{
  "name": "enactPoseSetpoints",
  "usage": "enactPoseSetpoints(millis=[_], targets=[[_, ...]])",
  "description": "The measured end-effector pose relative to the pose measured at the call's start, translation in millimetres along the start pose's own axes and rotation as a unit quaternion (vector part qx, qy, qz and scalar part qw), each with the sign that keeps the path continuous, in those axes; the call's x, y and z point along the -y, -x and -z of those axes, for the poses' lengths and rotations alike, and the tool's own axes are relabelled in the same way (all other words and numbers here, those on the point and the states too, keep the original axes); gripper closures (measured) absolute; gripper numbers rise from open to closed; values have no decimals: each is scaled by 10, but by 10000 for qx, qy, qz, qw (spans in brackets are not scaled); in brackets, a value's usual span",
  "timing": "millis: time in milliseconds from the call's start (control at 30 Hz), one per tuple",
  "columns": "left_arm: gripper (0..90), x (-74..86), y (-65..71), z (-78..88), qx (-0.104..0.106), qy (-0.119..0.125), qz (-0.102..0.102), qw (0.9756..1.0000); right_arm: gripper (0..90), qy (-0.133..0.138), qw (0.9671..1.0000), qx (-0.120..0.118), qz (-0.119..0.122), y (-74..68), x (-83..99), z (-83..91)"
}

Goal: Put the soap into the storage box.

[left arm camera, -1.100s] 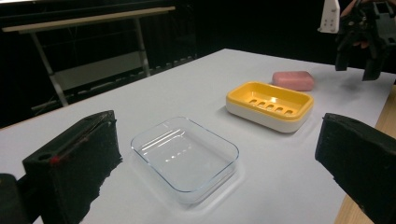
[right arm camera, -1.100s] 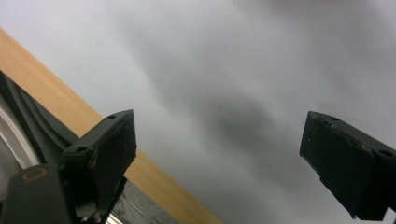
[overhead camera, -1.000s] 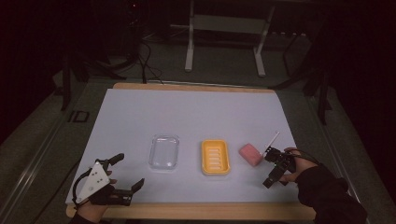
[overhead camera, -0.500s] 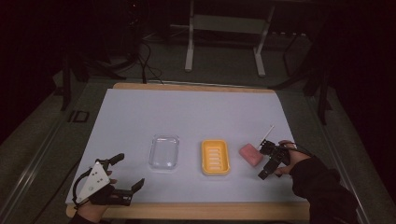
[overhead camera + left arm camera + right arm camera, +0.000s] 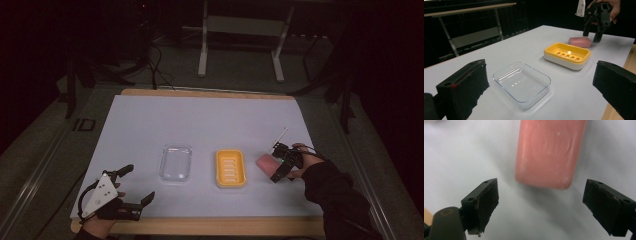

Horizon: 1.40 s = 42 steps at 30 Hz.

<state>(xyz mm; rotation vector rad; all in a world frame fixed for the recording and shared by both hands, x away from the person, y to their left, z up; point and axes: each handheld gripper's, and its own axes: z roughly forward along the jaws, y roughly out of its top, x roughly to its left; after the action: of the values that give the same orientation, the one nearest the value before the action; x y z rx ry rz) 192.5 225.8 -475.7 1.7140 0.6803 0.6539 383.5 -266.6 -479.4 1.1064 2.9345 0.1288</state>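
A pink bar of soap (image 5: 265, 162) lies flat on the white table, just right of a yellow soap dish (image 5: 230, 168). My right gripper (image 5: 274, 164) hovers at the soap's right end, pointing down. Its jaws have just been closing a little. In the right gripper view they stand wide apart, and the soap (image 5: 550, 152) lies just beyond the tips of the gripper (image 5: 544, 195), not between the pads. My left gripper (image 5: 140, 182) rests open and empty at the front left. A clear plastic dish (image 5: 521, 83) sits ahead of it.
The white table top (image 5: 200, 120) has a wooden front edge (image 5: 200, 226). Beyond the far edge, metal stand legs (image 5: 202, 55) rise from a dark floor. The left gripper view also shows the yellow dish (image 5: 567, 55), the soap (image 5: 580, 42) and the right gripper (image 5: 592, 35).
My right hand has moved left across the table, bringing its gripper up to the pink soap. The left gripper, both dishes and the soap have stayed where they were.
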Motion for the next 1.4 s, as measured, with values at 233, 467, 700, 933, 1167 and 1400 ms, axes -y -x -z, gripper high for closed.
enactPoseSetpoints(millis=[233, 467, 700, 933, 1167, 1400], targets=[[2, 0, 2, -3, 12, 1, -4, 10000, 132, 323, 9994, 37, -96, 18, -101, -23], [2, 1, 3, -3, 18, -8, -8, 10000, 161, 812, 9967, 18, 68, 39, -163, -44], [2, 1, 3, -4, 19, -10, -11, 10000, 162, 1111, 9938, -16, 69, 80, -166, -85], [2, 1, 3, -6, 19, -30, -33, 10000, 171, 1168, 9930, -69, -179, 105, -165, -162], [2, 3, 6, -10, 31, -51, -47, 10000, 284, 1015, 9946, -120, -190, 105, -179, -232], [2, 3, 8, -10, 31, -54, -53, 10000, 304, 946, 9954, 51, -129, 65, -191, -248]])
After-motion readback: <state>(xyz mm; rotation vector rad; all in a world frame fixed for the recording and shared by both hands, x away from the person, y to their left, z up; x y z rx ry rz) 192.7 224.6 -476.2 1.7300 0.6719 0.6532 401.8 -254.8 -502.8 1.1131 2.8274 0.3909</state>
